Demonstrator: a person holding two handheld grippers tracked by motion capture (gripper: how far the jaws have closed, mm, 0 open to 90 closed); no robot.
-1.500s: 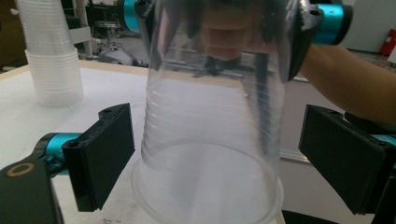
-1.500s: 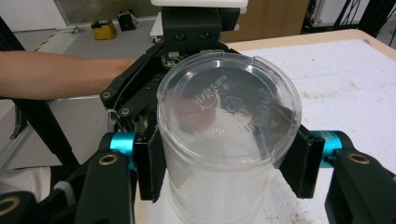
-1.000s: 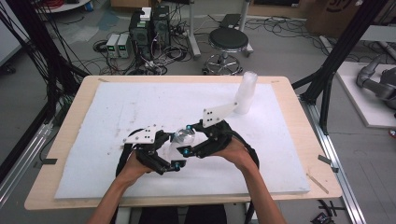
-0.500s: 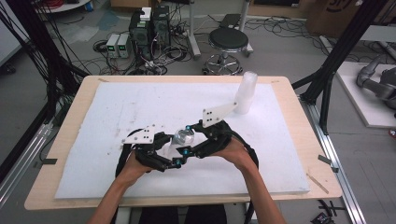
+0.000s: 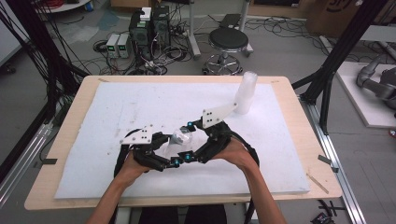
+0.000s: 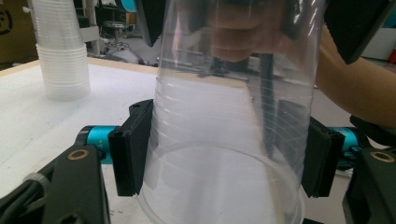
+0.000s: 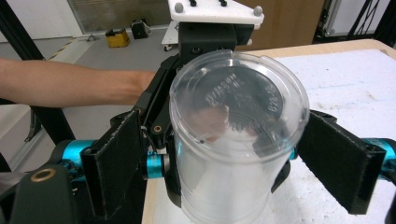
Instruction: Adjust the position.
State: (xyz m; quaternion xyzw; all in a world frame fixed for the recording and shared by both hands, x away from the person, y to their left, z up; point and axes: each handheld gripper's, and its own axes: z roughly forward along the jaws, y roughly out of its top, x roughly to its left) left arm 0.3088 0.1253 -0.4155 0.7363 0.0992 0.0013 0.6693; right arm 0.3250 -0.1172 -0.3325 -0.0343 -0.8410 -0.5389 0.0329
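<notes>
We passed the clear cup from one gripper to the other

From high up, the cup point(image 5: 180, 138) sat mid-frame between the left gripper point(image 5: 164, 151) and right gripper point(image 5: 194, 140). In the left gripper view, its pads point(image 6: 130, 144) had just closed and squeezed the cup's point(image 6: 224, 140) wide end. In the right gripper view, the pads point(image 7: 116, 154) had just opened, clear of the cup point(image 7: 233, 140). We thought it best to pull the right gripper straight back and keep the left squeeze gentle. The cup stack point(image 5: 246, 92) stood upper right.

We see even, soft overhead light, bright on the white foam-covered tabletop point(image 5: 116, 107) with only faint shadows. The high view is slightly soft and grainy. In the left gripper view the clear ribbed plastic cup point(image 6: 224, 121) is blurred up close, with pale glare; its embossed base point(image 7: 238, 100) reads sharper.
</notes>
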